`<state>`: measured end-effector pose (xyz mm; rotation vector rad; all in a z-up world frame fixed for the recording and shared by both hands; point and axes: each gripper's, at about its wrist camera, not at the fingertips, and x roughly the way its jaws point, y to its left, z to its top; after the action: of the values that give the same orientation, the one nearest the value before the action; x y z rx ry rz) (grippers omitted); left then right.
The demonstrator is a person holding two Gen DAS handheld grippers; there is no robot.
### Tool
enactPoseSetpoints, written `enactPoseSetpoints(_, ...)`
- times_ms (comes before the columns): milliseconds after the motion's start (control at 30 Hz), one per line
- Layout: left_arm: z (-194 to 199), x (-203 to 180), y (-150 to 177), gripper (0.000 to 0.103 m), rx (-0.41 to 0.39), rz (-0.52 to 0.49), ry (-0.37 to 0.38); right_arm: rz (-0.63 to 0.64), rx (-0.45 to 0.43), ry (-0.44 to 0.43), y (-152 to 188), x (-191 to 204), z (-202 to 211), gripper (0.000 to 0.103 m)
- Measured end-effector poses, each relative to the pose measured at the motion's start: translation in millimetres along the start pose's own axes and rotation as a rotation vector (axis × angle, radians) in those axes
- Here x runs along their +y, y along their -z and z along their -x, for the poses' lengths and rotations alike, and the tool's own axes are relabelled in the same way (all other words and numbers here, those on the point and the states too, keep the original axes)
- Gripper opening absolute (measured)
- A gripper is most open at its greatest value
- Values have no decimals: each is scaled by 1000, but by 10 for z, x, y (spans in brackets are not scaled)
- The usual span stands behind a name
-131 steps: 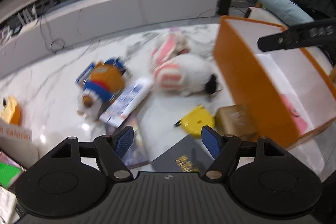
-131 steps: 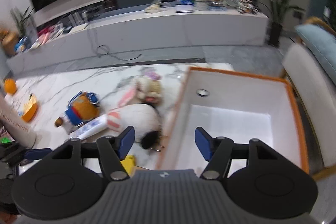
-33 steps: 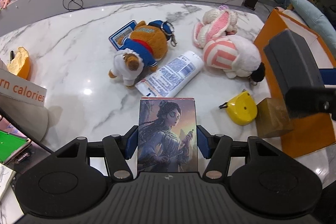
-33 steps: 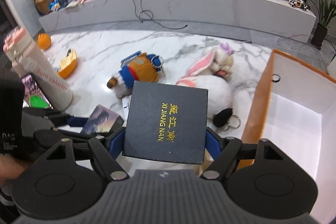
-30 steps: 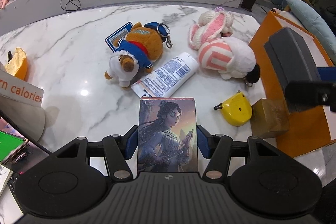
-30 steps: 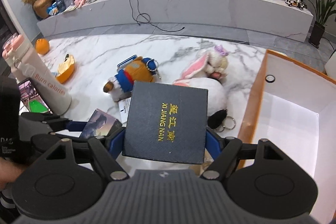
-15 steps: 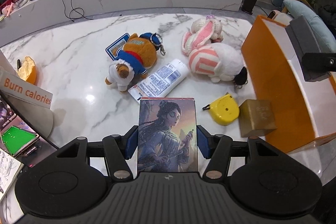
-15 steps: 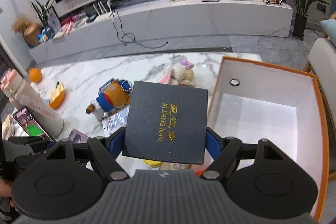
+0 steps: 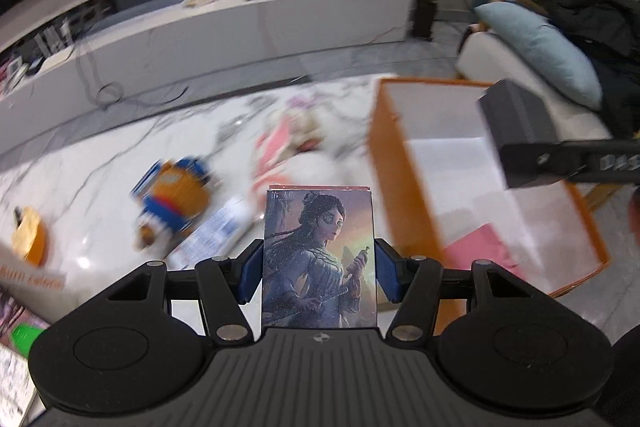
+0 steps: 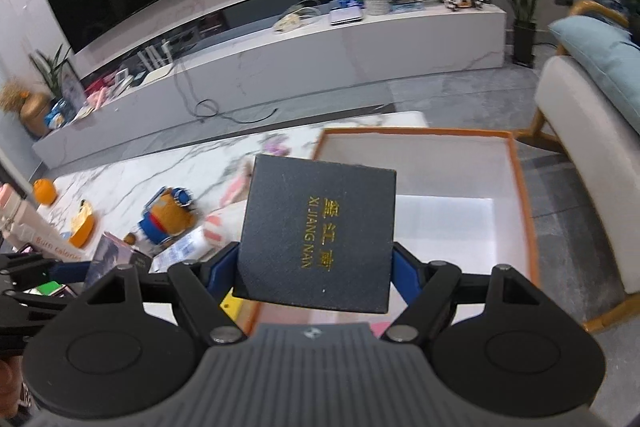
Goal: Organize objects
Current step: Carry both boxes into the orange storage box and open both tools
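Observation:
My left gripper (image 9: 319,273) is shut on a card box (image 9: 320,259) printed with a painted woman, held above the marble table. My right gripper (image 10: 316,269) is shut on a dark square box (image 10: 318,233) with gold letters, over the near-left edge of the orange box (image 10: 520,195) with a white inside. In the left wrist view the orange box (image 9: 404,163) stands to the right, and the dark box (image 9: 520,131) hangs over it. A pink sheet (image 9: 480,247) lies on its floor.
On the table lie a bear plush in blue (image 9: 176,193), a pink and white rabbit plush (image 9: 292,131), a white tube (image 9: 212,235), a yellow object (image 10: 232,301) and an orange toy (image 9: 28,241). A sofa with a blue cushion (image 9: 548,55) stands behind the orange box.
Both grippers have risen and swung right toward the orange box, each still holding its box. The dark box now hangs over the orange box's inside.

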<state>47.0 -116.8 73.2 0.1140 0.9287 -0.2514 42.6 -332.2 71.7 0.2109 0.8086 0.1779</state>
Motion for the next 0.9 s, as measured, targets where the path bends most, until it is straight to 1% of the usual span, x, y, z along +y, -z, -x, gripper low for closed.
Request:
enactPoseSetpoints(100, -50, -244, -98, 67, -6, -27, 26, -21, -5, 15, 14, -152, 46, 78)
enactPoseSetpoints(233, -119, -477, -195, 67, -16, -43, 53, -46, -13, 25, 24, -325, 98, 78)
enactPoseSetpoints(400, -178, -712, -344, 67, -29, -23, 102, -59, -2, 47, 60, -505, 80, 78)
enactPoseSetpoints(533, -219, -873, -428, 67, -39, 4, 133, -37, 9, 96, 104, -594, 52, 78)
enactPoseSetpoints(600, -281, -932, -458, 67, -37, 15, 138, -34, 17, 106, 132, -645, 39, 78)
enactPoseSetpoints(767, -477, -1019, -433, 67, -1, 21, 139, -30, 47, 117, 220, -785, -16, 78)
enactPoseSetpoints(900, -599, -1093, -432, 66, 21, 22, 134, -14, 68, 130, 270, -809, -65, 78)
